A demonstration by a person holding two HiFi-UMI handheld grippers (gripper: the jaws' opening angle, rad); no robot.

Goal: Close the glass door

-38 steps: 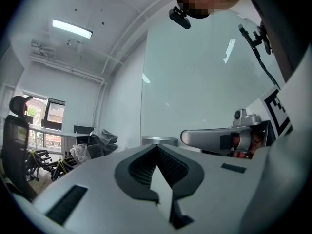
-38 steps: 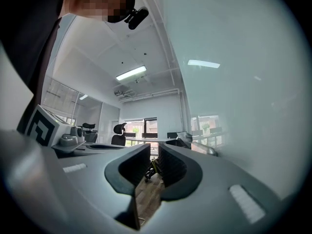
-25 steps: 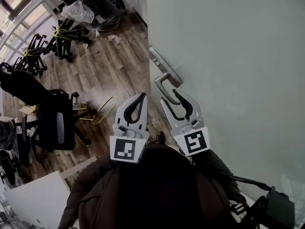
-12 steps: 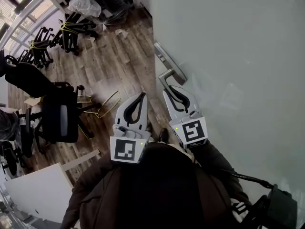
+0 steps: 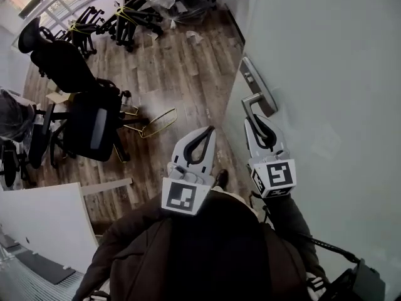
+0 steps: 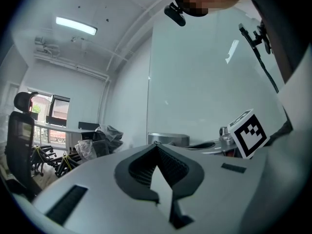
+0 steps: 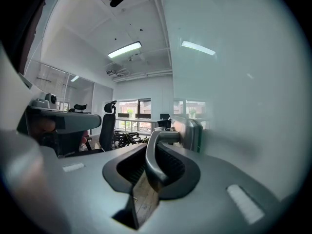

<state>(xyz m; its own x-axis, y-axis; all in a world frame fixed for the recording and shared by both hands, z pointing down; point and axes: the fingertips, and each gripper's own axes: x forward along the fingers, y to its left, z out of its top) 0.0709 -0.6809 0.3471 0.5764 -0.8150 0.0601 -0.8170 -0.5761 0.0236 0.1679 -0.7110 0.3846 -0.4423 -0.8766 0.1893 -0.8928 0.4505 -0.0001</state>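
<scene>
Head view: my right claw [image 5: 257,119] grips the handle [image 5: 253,101] on the door [image 5: 326,74]; my left claw [image 5: 209,132] hangs beside it.
Left gripper view: jaws together, empty.
Right gripper view: my jaws, just closing, clamp the handle.

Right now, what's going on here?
A person holds tongs in each hand beside a frosted glass door. The right tongs have just closed on its silver metal lever handle, which sits between the jaws. The left tongs are shut and empty, beside them. The door stands open.
</scene>
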